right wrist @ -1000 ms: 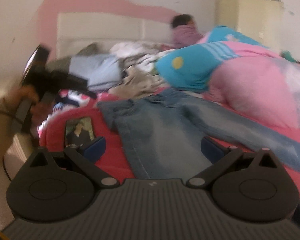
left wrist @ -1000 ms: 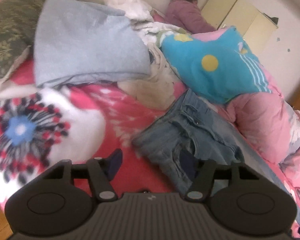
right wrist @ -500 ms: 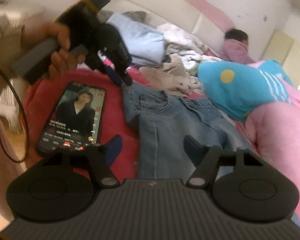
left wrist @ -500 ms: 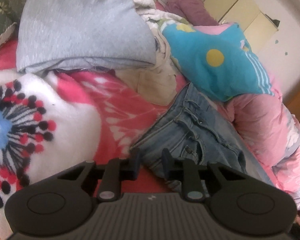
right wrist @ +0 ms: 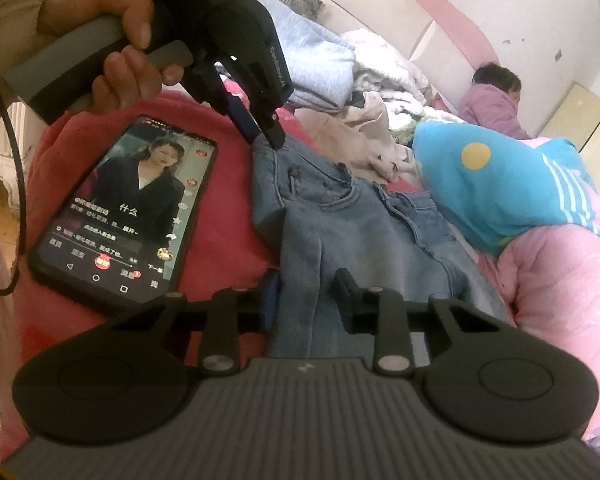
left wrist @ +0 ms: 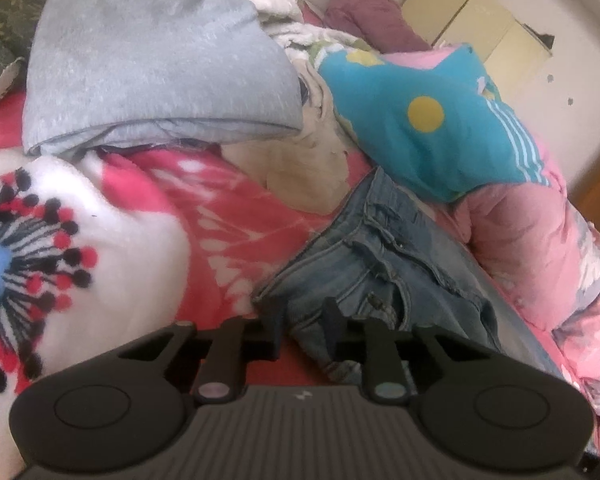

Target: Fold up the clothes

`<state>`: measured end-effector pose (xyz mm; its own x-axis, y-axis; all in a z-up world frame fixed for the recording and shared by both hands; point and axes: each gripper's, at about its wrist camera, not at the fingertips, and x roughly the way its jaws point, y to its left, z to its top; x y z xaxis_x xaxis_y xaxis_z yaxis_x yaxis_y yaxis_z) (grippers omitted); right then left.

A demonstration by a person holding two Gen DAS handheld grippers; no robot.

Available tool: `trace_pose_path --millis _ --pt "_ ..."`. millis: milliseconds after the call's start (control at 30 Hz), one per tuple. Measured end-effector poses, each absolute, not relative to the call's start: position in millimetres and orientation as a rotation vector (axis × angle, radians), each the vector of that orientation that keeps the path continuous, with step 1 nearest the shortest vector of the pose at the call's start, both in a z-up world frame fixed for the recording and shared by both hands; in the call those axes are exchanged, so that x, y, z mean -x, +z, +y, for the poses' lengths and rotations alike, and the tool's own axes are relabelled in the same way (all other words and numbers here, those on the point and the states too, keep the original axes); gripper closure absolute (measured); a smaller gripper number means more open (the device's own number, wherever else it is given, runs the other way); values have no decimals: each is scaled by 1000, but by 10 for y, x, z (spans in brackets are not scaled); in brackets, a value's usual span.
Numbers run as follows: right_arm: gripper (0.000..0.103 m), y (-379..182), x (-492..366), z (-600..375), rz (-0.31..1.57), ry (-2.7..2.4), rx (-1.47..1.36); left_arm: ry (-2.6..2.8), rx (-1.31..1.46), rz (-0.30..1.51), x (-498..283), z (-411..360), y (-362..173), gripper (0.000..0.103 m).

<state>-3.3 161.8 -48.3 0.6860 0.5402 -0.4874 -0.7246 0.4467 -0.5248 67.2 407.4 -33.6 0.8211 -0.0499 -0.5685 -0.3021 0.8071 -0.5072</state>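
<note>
The jeans (right wrist: pixel 340 232) lie across the bed (right wrist: pixel 228 216), hemmed in on three sides. A phone (right wrist: pixel 124 208) lies just beside their left edge, leaving only a narrow red strip between. Toward the headboard, a beige garment (right wrist: pixel 364 140) and a grey folded pile (left wrist: pixel 156 60) crowd the waistband. Along the right side a blue pillow (right wrist: pixel 500 184) and a pink quilt (right wrist: pixel 560 280) press against the denim. Left of the grey pile, the flowered blanket (left wrist: pixel 80 248) lies bare.

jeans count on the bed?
1. The jeans lie flat beside the phone, waistband corner at the left tongs. More may hide in the clothes pile.
</note>
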Motion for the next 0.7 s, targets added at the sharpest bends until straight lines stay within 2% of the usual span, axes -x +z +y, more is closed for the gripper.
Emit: trace_pose_path --millis 67,167,333,700 --pt "92 -498 7 1609 273 794 770 154 642 586 -678 4089 -331 90" --pt "99 -452 -13 1562 277 803 742 156 703 533 -653 4176 -294 91" --pt "101 -221 -30 1424 301 869 618 167 731 508 -654 4234 -288 92" --pt "101 -371 -161 1388 411 985 513 192 707 513 -639 4270 -358 92"
